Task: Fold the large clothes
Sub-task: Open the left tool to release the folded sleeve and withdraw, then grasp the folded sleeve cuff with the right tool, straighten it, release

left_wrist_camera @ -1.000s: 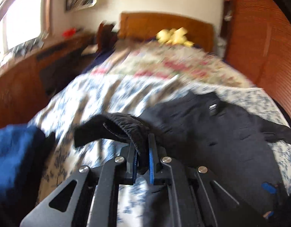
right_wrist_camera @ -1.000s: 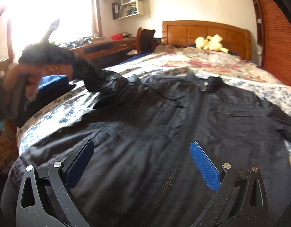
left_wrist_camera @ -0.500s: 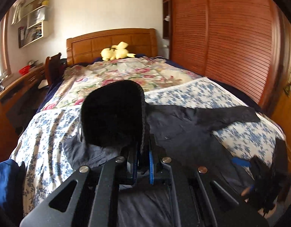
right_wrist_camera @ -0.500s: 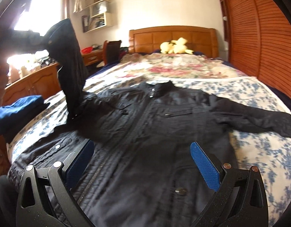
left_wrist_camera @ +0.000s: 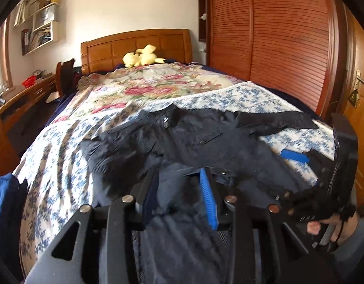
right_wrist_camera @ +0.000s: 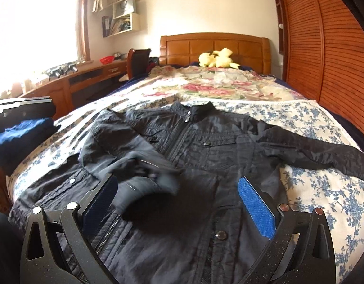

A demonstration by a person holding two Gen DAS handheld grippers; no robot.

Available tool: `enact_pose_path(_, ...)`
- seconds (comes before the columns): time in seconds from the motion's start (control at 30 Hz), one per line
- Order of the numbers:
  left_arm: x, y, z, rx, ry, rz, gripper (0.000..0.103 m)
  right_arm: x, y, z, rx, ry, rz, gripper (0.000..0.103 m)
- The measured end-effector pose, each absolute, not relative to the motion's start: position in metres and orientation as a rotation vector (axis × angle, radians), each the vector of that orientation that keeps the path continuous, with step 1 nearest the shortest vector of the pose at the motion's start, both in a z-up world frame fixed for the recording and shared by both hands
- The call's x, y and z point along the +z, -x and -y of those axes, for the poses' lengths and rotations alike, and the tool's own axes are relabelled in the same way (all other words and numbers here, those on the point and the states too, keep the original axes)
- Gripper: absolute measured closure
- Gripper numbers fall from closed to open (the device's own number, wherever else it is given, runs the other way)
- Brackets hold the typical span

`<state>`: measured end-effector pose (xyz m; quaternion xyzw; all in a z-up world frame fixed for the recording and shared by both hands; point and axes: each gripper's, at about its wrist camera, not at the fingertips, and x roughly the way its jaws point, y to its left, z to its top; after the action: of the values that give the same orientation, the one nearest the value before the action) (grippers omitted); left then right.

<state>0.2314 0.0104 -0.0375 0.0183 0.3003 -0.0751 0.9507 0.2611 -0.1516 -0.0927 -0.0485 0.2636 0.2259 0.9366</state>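
Right wrist view shows the black jacket (right_wrist_camera: 205, 156) spread front-up across the foot of the bed (right_wrist_camera: 312, 189), collar toward the headboard at twelve o'clock. One sleeve (right_wrist_camera: 134, 165) lies doubled over the chest at about nine o'clock; the other sleeve (right_wrist_camera: 324, 149) runs out straight toward three o'clock, probably awaiting the same fold. The right gripper (right_wrist_camera: 177, 203) hovers low over the hem with its jaws spread wide and nothing between them, which looks like readiness to reach for that far sleeve. In the left wrist view, the left gripper (left_wrist_camera: 179, 196) has its jaws opening above the folded sleeve, no cloth pinched between them, so it seems to be letting the sleeve settle where it lies. At nine o'clock a folded blue garment (right_wrist_camera: 20, 137) sits by the bed edge. A small tag at the collar is too blurred to read, and no other writing shows.
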Motion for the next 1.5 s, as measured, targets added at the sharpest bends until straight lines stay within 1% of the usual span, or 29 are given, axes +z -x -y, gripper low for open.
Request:
enact_pose_path(0.2,-0.079,-0.220,-0.044,-0.118,0.004,-0.637,0.062,-0.114,-0.275,0.125,0.483,0.142,-0.593,0.000)
enact_pose_path(0.43,-0.107,-0.206,-0.075,-0.086,0.055,-0.630,0.057,-0.139,-0.289,0.100,0.496,0.182,-0.655,0.000)
enact_pose_path(0.57,-0.110,-0.198,-0.089,-0.078,0.093,-0.619,0.056,-0.153,-0.296,0.090,0.504,0.193,-0.699,0.000)
enact_pose_path(0.7,-0.107,-0.191,-0.095,-0.061,0.070,-0.603,0.056,-0.168,-0.301,0.080,0.511,0.227,-0.747,0.000)
enact_pose_path(0.93,-0.106,-0.185,-0.106,-0.046,0.090,-0.595,0.056,-0.176,-0.306,0.078,0.541,0.227,-0.803,0.003)
enact_pose_path(1.03,-0.107,-0.185,-0.110,-0.039,0.098,-0.595,0.056,-0.178,-0.306,0.078,0.570,0.221,-0.818,0.013)
enact_pose_path(1.1,-0.107,-0.185,-0.112,-0.029,0.105,-0.596,0.056,-0.178,-0.306,0.078,0.598,0.211,-0.829,0.028)
enact_pose_path(1.13,-0.107,-0.186,-0.113,-0.024,0.108,-0.596,0.056,-0.178,-0.305,0.078,0.610,0.210,-0.832,0.032)
enact_pose_path(1.17,-0.108,-0.185,-0.114,-0.019,0.109,-0.597,0.055,-0.178,-0.304,0.077,0.621,0.210,-0.835,0.044)
enact_pose_path(1.2,-0.108,-0.186,-0.115,-0.015,0.112,-0.599,0.055,-0.178,-0.304,0.076,0.622,0.214,-0.834,0.052)
enact_pose_path(1.23,-0.108,-0.186,-0.117,-0.011,0.114,-0.600,0.055,-0.176,-0.303,0.076,0.615,0.221,-0.832,0.058)
enact_pose_path(1.27,-0.109,-0.186,-0.117,-0.007,0.116,-0.601,0.055,-0.175,-0.302,0.075,0.612,0.230,-0.827,0.071)
enact_pose_path(1.3,-0.109,-0.186,-0.118,-0.005,0.119,-0.602,0.055,-0.173,-0.301,0.073,0.613,0.245,-0.820,0.079)
enact_pose_path(1.33,-0.110,-0.186,-0.118,-0.005,0.121,-0.603,0.055,-0.170,-0.299,0.073,0.616,0.263,-0.802,0.084)
enact_pose_path(1.37,-0.110,-0.186,-0.118,-0.006,0.123,-0.605,0.055,-0.166,-0.297,0.074,0.625,0.260,-0.783,0.094)
enact_pose_path(1.5,-0.109,-0.187,-0.116,-0.020,0.127,-0.602,0.055,-0.139,-0.287,0.084,0.619,0.234,-0.701,0.097)
